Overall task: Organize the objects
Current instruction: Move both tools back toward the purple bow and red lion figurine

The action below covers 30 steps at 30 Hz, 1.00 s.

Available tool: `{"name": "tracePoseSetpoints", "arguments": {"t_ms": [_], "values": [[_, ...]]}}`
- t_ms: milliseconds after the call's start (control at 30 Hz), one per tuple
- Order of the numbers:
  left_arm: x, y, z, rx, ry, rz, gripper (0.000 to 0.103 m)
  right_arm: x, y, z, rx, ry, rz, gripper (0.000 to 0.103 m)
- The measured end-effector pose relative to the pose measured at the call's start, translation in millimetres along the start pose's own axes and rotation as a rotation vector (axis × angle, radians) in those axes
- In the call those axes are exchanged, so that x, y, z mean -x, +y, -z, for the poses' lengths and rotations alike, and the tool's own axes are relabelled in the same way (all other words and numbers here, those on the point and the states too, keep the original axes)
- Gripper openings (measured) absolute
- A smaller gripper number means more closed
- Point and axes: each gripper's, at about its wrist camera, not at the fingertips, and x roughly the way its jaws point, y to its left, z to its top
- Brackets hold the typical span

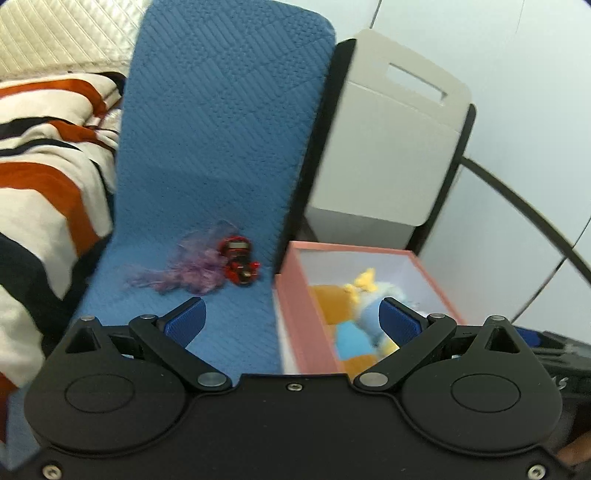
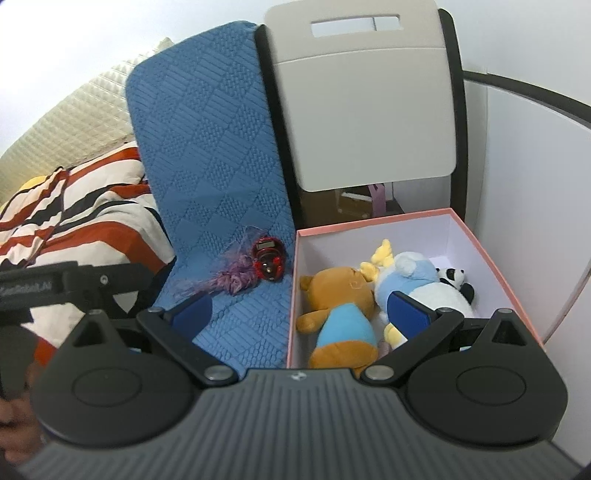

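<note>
Two grippers: left gripper and right gripper both spread wide, holding nothing.
Red toy: glossy, long axis toward 11 o'clock.
Purple tuft: wispy, touching it at 8 o'clock.

Home bedroom: striped duvet, quilted headboard, plush toys in pink box.
</note>
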Motion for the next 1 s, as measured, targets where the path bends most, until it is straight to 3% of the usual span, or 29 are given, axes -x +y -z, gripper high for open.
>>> {"name": "tracePoseSetpoints", "arguments": {"t_ms": [400,767,1000], "values": [[-14,56,22,0.047,-0.025,-0.039,0.100,-32,19,40,-0.013,0.010,-0.064,0.103],[-42,63,44,0.022,-0.011,-0.030,0.100,-56,24,63,0.005,-0.012,-0.038,0.103],[-80,92,32,0.033,0.015,-0.068,0.100,-74,40,65,0.046,-0.084,0.004,0.103]]}}
